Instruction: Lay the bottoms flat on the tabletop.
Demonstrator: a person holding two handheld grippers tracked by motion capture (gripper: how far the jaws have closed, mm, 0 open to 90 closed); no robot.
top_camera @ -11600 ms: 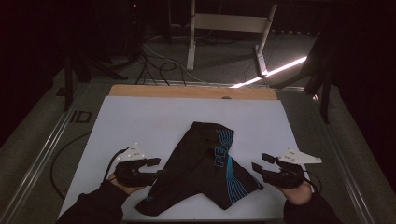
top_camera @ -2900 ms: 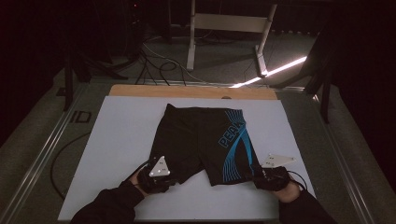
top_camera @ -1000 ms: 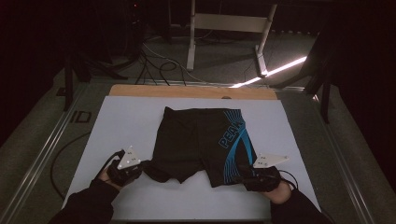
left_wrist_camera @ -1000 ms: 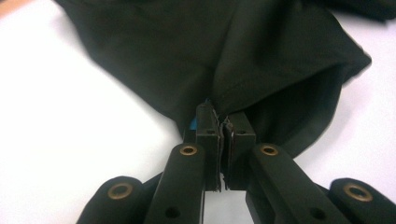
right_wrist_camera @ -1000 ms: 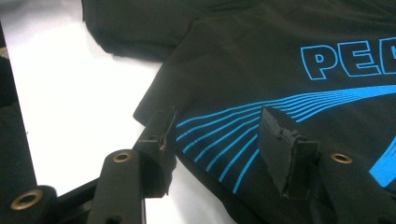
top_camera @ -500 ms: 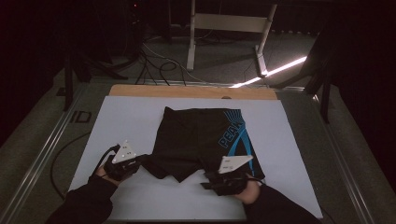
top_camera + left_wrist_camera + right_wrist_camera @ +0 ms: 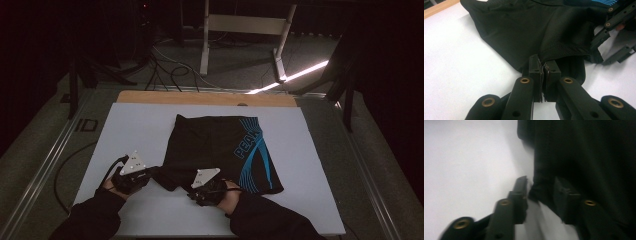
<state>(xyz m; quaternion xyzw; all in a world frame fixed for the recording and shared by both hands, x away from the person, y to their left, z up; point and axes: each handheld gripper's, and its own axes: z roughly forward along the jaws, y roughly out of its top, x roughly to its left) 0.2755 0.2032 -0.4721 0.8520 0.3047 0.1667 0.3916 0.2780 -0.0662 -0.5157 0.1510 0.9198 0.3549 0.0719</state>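
The shorts [image 7: 215, 150] are black, with bright blue curved stripes and blue lettering on the leg beyond the right hand-held gripper [image 7: 196, 195]. The worktop [image 7: 140, 130] is white with a pale wooden far edge. Both hand-held grippers are black, brass-riveted, each topped by a grey plate

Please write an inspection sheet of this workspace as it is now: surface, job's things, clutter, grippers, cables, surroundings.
Surface: white mat on the table; wooden strip along its far edge.
Job's things: black shorts with blue print, lying spread on the mat.
Clutter: nothing seen.
Grippers: left hand-held gripper shut on the shorts' hem; right hand-held gripper open, jaws either side of a fabric edge.
Cables: one cable loops beside the mat's left edge; more cables on the floor beyond.
Surroundings: dark room, white frame legs, a bright light strip on the floor.
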